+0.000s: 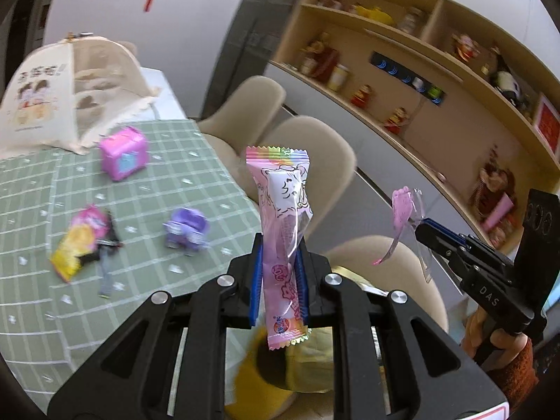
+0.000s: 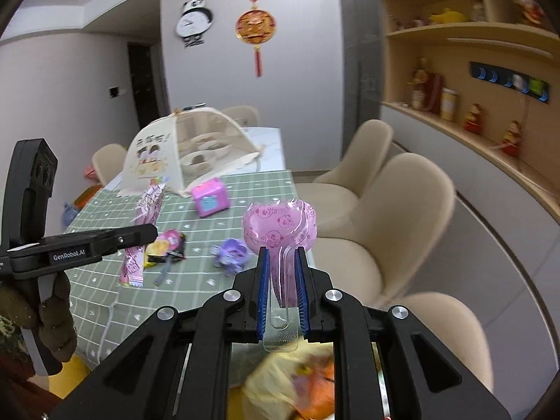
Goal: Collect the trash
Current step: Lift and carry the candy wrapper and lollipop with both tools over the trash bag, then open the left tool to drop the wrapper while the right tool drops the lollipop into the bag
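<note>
My left gripper (image 1: 278,245) is shut on a long pink snack wrapper (image 1: 283,210), held upright beyond the table's right edge; the wrapper also shows in the right wrist view (image 2: 147,217). My right gripper (image 2: 282,250) is shut on a clear pink lollipop wrapper (image 2: 280,224), also in the air off the table; this wrapper shows in the left wrist view (image 1: 402,210). Below both grippers is a yellow bin (image 1: 266,367) with trash in it (image 2: 301,385). On the green checked tablecloth (image 1: 35,315) lies a pink-yellow wrapper with a stick (image 1: 84,238).
A pink cube box (image 1: 123,153) and a purple toy (image 1: 187,230) stand on the table. A mesh food cover (image 1: 70,91) sits at the far end. Beige chairs (image 2: 402,210) line the table's right side, with shelves (image 1: 437,80) behind them.
</note>
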